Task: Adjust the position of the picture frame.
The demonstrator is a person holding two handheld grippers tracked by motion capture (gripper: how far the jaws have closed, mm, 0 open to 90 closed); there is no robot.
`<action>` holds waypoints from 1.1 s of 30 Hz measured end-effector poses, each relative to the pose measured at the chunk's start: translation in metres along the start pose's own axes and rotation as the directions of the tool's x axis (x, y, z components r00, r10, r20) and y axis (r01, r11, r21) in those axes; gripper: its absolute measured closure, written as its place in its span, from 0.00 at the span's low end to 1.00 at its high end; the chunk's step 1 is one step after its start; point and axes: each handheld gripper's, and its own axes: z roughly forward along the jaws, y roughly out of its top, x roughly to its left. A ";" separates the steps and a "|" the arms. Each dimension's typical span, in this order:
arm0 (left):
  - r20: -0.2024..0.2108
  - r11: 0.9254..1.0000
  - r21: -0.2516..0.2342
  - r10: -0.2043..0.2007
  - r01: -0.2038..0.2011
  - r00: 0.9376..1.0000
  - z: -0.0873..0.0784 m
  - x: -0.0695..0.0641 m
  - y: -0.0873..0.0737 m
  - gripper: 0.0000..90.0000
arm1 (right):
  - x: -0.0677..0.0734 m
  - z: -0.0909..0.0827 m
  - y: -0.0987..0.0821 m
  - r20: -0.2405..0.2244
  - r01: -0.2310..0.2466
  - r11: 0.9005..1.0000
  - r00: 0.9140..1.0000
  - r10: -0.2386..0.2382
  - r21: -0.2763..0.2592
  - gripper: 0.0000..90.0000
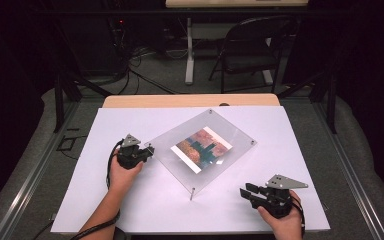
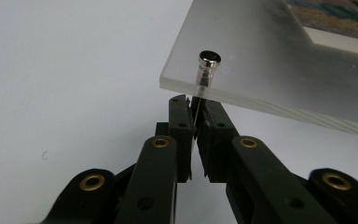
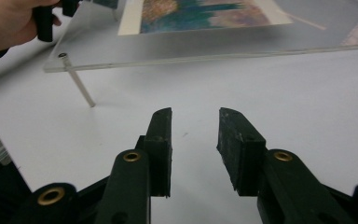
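Observation:
A clear acrylic picture frame (image 1: 230, 131) stands turned diamond-wise on thin metal legs in the middle of the white board, with a colourful print (image 1: 202, 149) sandwiched inside. My left gripper (image 1: 149, 149) is at the frame's left corner. In the left gripper view the jaws (image 2: 195, 105) are shut on the thin leg that hangs below the corner's silver cap (image 2: 208, 63). My right gripper (image 1: 244, 192) rests near the board's front right, open and holding nothing (image 3: 195, 116), pointed at the frame's near corner leg (image 3: 79, 86).
The white board (image 1: 130, 200) covers a wooden table whose far edge (image 1: 190, 101) shows behind it. A black folding chair (image 1: 252, 50) and floor cables (image 1: 130, 65) lie beyond the table. Bare board lies between the right gripper and the frame.

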 end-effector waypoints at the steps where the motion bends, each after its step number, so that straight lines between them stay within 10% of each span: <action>1: 0.003 1.000 0.001 0.002 -0.002 1.000 -0.002 -0.001 0.000 0.93 | 0.002 0.002 0.000 -0.009 0.009 1.000 1.000 -0.009 0.006 0.74; 17: 0.046 0.999 -0.051 0.007 -0.005 0.999 -0.030 -0.024 -0.002 0.93 | 0.046 0.048 0.000 -0.212 0.086 0.993 0.975 -0.068 0.075 0.79; 33: 0.061 1.000 -0.019 0.007 -0.005 0.998 -0.038 -0.038 -0.011 0.94 | 0.065 0.068 0.002 -0.310 0.125 0.988 0.947 -0.090 0.095 0.84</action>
